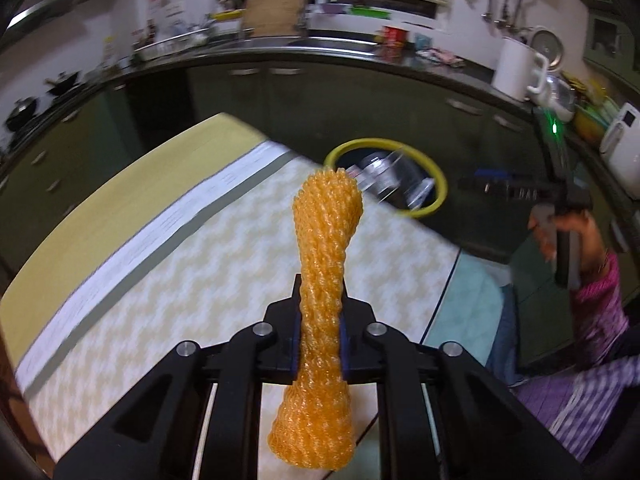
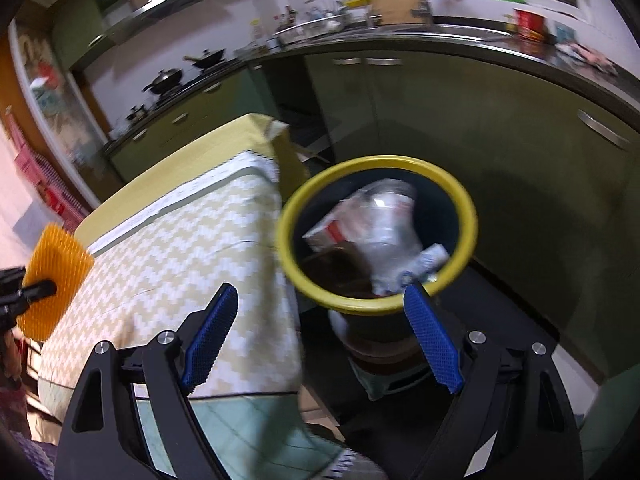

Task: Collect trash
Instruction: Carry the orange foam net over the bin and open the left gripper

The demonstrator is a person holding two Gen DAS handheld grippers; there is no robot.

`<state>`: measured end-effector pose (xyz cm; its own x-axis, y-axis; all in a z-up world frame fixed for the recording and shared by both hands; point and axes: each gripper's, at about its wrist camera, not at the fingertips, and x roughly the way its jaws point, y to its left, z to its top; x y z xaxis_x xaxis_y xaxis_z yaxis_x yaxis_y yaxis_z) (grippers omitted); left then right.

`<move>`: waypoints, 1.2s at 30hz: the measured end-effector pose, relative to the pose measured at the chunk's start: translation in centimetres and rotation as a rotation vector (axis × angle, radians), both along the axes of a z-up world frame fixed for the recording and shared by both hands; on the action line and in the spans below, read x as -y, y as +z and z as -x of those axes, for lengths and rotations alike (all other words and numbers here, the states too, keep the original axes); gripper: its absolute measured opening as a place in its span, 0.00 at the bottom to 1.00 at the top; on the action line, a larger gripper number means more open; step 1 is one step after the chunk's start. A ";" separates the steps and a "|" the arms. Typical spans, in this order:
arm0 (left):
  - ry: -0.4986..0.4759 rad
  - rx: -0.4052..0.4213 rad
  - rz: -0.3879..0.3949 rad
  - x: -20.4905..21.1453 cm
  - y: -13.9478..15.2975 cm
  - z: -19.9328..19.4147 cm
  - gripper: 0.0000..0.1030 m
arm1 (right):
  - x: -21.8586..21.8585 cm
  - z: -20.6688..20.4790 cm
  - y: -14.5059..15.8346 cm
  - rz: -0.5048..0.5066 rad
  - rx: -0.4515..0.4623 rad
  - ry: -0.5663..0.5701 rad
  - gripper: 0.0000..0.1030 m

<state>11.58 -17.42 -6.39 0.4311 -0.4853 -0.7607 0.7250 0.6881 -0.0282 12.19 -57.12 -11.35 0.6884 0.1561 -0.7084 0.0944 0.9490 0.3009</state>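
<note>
the left tongs (image 1: 320, 332) are clamped on an orange foam net sleeve (image 1: 325, 280), pinched at its waist; its long axis runs straight ahead along the fingers, above the patterned surface (image 1: 180, 280). the right tongs (image 2: 320, 312) stand wide and empty; the yellow-rimmed bin (image 2: 376, 232) lies ahead of them.

The left gripper (image 1: 320, 332) points steeply downward, its black fingers (image 1: 280, 320) drawn almost together and pinching the narrow waist of an orange foam net sleeve (image 1: 324, 280), which sticks out past the tips and back toward the camera. The right gripper (image 2: 320, 332) tilts downward too, its blue-padded fingers (image 2: 432, 336) spread wide with nothing between them. In the left wrist view the person's right hand (image 1: 568, 236) grips the handle of that gripper, a pink patterned sleeve (image 1: 600, 304) covering the forearm.
</note>
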 end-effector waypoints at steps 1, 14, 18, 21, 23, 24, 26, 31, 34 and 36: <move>-0.020 -0.001 0.002 1.5 0.1 -0.6 0.13 | 0.8 0.4 -0.2 -0.005 0.001 -0.019 0.82; -0.165 -0.096 -0.018 20.6 -3.3 -11.5 0.14 | 7.8 2.7 -3.1 -0.096 -0.007 -0.148 0.82; -0.140 -0.104 -0.036 24.5 -5.6 -14.6 0.14 | 9.1 3.1 -4.1 -0.116 -0.024 -0.175 0.82; -0.111 -0.149 -0.044 26.5 -7.5 -16.6 0.16 | 9.6 3.2 -4.6 -0.127 -0.033 -0.182 0.82; -0.105 -0.174 -0.056 27.9 -8.8 -17.6 0.18 | 9.7 3.1 -4.7 -0.132 -0.037 -0.179 0.82; -0.100 -0.171 -0.065 28.4 -9.1 -18.0 0.22 | 9.7 3.0 -4.8 -0.135 -0.037 -0.178 0.82; -0.096 -0.160 -0.087 29.3 -9.8 -18.5 0.33 | 9.5 3.0 -4.8 -0.136 -0.036 -0.176 0.82; -0.057 -0.164 -0.119 29.3 -10.4 -18.9 0.72 | 8.5 2.7 -4.4 -0.133 -0.029 -0.152 0.82; -0.058 -0.214 -0.102 27.7 -9.7 -17.6 0.76 | 7.7 2.6 -3.9 -0.127 -0.028 -0.138 0.82; -0.074 -0.204 -0.078 26.3 -8.5 -16.1 0.76 | 7.1 2.6 -3.5 -0.121 -0.024 -0.127 0.82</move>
